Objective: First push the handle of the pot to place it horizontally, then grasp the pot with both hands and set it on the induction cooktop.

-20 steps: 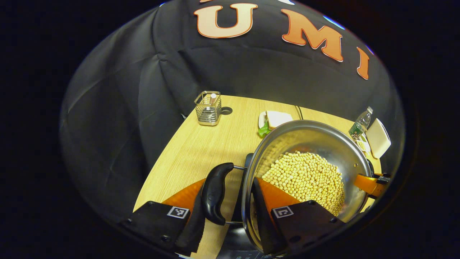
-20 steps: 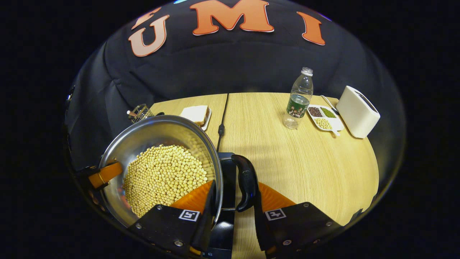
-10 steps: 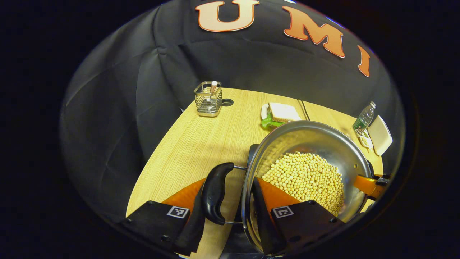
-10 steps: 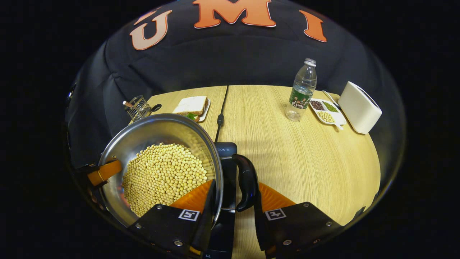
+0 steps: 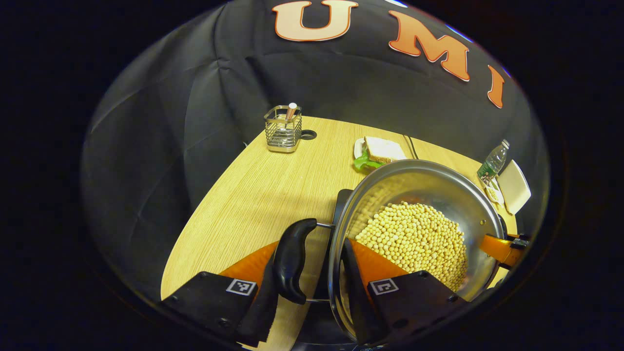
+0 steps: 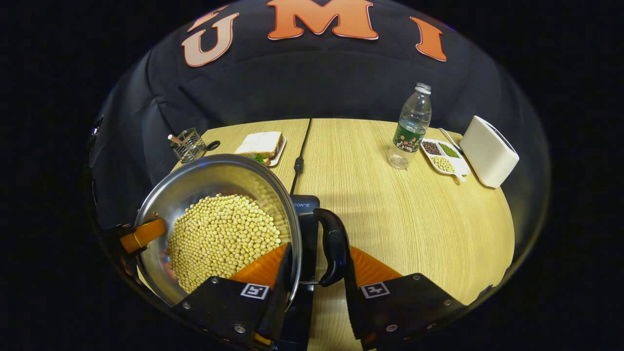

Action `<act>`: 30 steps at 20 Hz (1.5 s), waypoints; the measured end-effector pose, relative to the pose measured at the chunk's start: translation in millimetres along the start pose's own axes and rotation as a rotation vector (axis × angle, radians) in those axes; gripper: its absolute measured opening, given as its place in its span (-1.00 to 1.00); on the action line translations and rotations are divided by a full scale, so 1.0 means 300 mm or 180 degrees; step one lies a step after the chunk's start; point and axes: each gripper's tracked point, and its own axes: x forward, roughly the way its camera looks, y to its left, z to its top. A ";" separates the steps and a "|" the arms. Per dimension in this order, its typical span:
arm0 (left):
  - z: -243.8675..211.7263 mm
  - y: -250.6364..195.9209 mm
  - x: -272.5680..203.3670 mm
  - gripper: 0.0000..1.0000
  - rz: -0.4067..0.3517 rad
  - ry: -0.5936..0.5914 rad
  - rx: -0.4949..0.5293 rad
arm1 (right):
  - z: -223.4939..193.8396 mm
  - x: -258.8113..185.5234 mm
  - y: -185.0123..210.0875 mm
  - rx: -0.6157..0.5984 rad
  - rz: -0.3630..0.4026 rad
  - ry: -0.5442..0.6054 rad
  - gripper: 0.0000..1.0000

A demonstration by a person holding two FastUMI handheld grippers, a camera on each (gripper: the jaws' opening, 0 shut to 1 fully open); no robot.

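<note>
A steel pot (image 5: 429,185) full of soybeans (image 5: 414,239) hangs between both grippers, over the black induction cooktop (image 6: 304,204). My left gripper (image 5: 308,252) is shut on the pot's black side handle (image 5: 292,258) and rim, with one finger inside the pot wall. In the right gripper view the same pot (image 6: 209,180) sits at lower left. There my right gripper (image 6: 317,252) is shut on the opposite handle (image 6: 334,248) and rim. Across the pot, each view shows the other gripper (image 5: 502,246) (image 6: 139,236). The pot hides most of the cooktop (image 5: 341,200).
On the wooden table (image 5: 253,195) stand a wire basket (image 5: 282,129) and a sandwich on a plate (image 5: 382,151). Farther right are a water bottle (image 6: 409,129), a divided tray of beans (image 6: 443,156) and a white toaster (image 6: 487,151). A black cable (image 6: 300,151) runs back from the cooktop.
Both grippers keep their hold on the pot. The table objects have slid up and away in the left gripper view, and more tabletop shows below them.
</note>
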 end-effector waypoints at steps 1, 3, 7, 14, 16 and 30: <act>0.001 0.000 0.000 0.40 -0.0007 -0.0024 0.0023 | 0.000 0.001 -0.004 -0.0032 0.0000 -0.0010 0.05; 0.003 -0.001 -0.003 0.45 0.0003 -0.0044 0.0042 | -0.003 -0.003 -0.007 -0.0092 -0.0011 -0.0021 0.23; -0.001 0.002 -0.019 0.56 0.0156 -0.0131 0.0097 | 0.008 -0.032 -0.021 -0.0332 -0.0038 -0.0163 0.38; 0.078 0.022 -0.076 0.63 0.0297 -0.0377 0.0370 | -0.013 -0.135 -0.026 -0.0240 0.0028 -0.0298 0.53; 0.091 0.026 -0.090 0.63 0.0339 -0.0411 0.0413 | -0.020 -0.181 -0.036 -0.0134 0.0073 -0.0337 0.59; 0.148 -0.021 -0.350 0.81 0.0709 -0.0712 0.0173 | -0.040 -0.367 -0.459 0.0140 -0.0163 -0.0697 0.70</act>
